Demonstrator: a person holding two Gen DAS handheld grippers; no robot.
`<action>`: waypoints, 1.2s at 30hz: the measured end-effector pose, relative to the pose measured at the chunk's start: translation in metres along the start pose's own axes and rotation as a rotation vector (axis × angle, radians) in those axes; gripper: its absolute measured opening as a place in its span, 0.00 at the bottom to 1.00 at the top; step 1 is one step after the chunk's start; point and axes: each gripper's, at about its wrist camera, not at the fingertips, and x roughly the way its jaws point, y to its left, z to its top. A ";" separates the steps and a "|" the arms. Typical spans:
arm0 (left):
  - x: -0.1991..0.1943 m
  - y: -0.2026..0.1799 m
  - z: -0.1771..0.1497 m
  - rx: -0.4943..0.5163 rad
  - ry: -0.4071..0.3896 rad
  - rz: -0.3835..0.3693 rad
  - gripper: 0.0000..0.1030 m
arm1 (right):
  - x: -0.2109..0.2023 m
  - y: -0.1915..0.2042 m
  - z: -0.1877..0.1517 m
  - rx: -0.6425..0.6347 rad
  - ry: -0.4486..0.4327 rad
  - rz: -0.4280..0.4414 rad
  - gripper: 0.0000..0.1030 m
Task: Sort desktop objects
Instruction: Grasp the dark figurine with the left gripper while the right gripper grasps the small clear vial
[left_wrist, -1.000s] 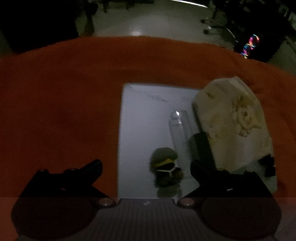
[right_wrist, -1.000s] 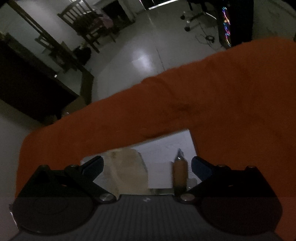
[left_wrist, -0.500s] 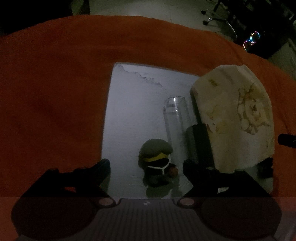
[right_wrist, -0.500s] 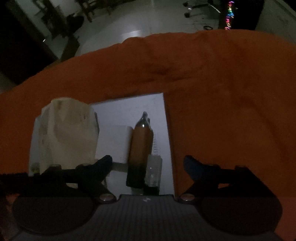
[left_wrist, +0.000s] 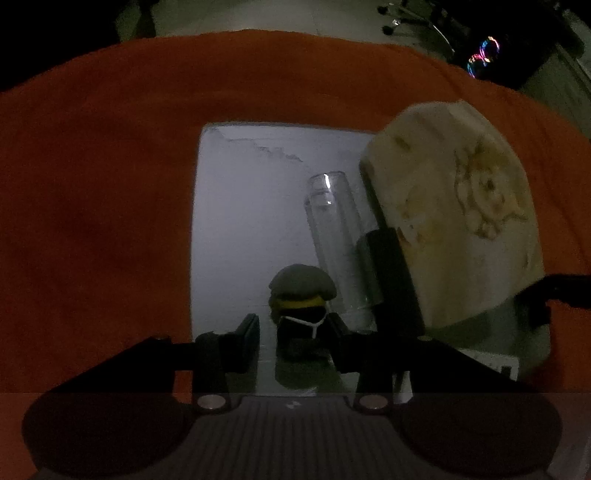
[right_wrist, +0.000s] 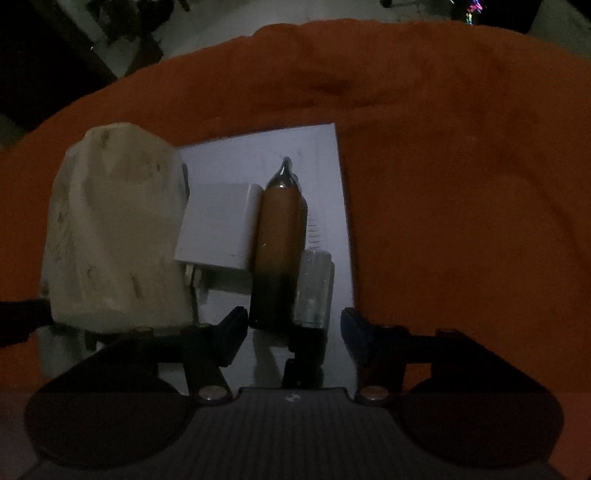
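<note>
Both hand-held grippers closing over objects on a white sheet, on a surface under an orange cloth.

Since a second ago both sets of jaws have narrowed from wide, and the right view has dropped closer to the sheet. The left hand-held gripper (left_wrist: 293, 334) is closing around a small dark figurine (left_wrist: 302, 306) with a grey cap; its right finger seems to touch the figurine, the left stands just off. Beyond lie a clear tube (left_wrist: 334, 236) and a cream tissue pack (left_wrist: 454, 229). The right hand-held gripper (right_wrist: 293, 326), half open and closing, brackets the near end of a brown pen (right_wrist: 280, 240), pads apart from it. A white box (right_wrist: 218, 225) lies left of the pen on the sheet (right_wrist: 325, 162).
</note>
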 end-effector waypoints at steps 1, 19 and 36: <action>-0.001 0.002 0.000 -0.010 0.001 -0.018 0.26 | -0.001 0.000 -0.001 -0.008 0.000 -0.007 0.58; -0.013 0.019 -0.011 0.009 -0.003 0.001 0.22 | -0.007 0.009 0.000 -0.085 0.050 -0.060 0.56; -0.002 0.001 -0.014 0.056 -0.029 0.042 0.37 | 0.005 0.014 -0.011 -0.126 0.062 -0.182 0.21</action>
